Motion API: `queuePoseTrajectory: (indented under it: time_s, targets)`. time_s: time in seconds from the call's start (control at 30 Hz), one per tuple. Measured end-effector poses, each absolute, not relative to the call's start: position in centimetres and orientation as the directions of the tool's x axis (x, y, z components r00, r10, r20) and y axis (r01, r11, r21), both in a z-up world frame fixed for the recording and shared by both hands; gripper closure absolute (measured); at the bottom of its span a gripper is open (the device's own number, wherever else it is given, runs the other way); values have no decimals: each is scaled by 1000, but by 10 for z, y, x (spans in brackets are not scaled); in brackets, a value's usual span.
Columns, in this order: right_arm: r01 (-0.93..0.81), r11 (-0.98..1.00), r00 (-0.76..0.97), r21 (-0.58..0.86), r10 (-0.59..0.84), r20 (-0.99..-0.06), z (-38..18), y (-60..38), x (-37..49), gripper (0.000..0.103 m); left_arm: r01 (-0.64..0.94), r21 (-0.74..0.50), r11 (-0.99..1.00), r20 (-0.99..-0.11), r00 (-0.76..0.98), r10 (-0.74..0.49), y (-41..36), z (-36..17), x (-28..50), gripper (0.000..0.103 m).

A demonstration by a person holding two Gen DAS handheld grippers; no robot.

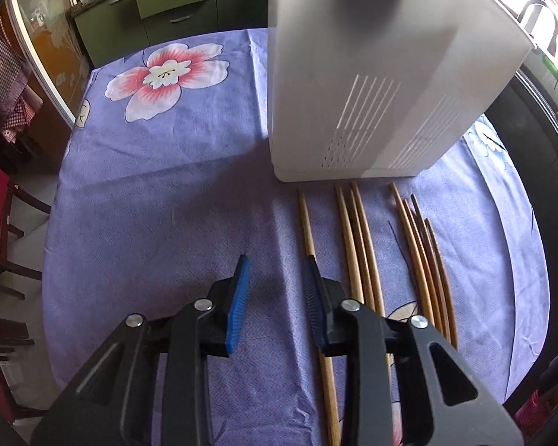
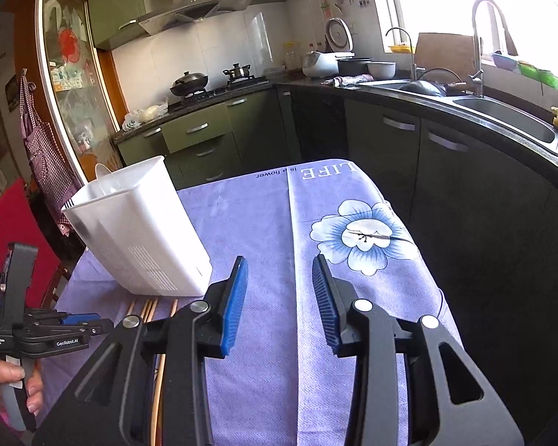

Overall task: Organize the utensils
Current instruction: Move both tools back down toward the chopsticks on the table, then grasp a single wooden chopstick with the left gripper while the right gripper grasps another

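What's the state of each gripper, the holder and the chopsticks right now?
left gripper: open, empty, over the cloth beside the leftmost chopstick
right gripper: open, empty, over bare cloth
white holder: upright on the table, something pale inside
chopsticks: lying flat on the cloth in front of the holder, roughly side by side
tablecloth: spread over the table

One white plastic utensil holder [image 1: 372,85] stands on the counter. About eight wooden chopsticks [image 1: 361,238] lie by it: one alone, three together, roughly four more bunched; the last group overlaps.
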State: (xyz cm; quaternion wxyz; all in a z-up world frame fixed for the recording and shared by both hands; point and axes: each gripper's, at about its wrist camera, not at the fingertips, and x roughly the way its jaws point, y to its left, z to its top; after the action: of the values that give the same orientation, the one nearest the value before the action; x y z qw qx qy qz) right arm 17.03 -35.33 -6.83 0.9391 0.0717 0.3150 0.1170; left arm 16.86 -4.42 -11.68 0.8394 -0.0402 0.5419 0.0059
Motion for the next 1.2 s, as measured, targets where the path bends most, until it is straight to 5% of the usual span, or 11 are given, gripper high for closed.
queuePoseTrajectory:
  time_s: [0.43,0.57,1.2]
  targets:
    - [-188,951,756,247,301,-582,-67,-348,177,67,-49,-25,998,-925,380,-4,-58,-122,169,76]
    - [-196,948,744,250,309,-592,-69,-346,177,56,-46,-27,999,-926,379,-8,-60,-121,167,96]
    - [-411,909,510,68,291,-809,-128,-238,178,55,-21,-28,999,-928,372,-18,-42,-119,136,97]
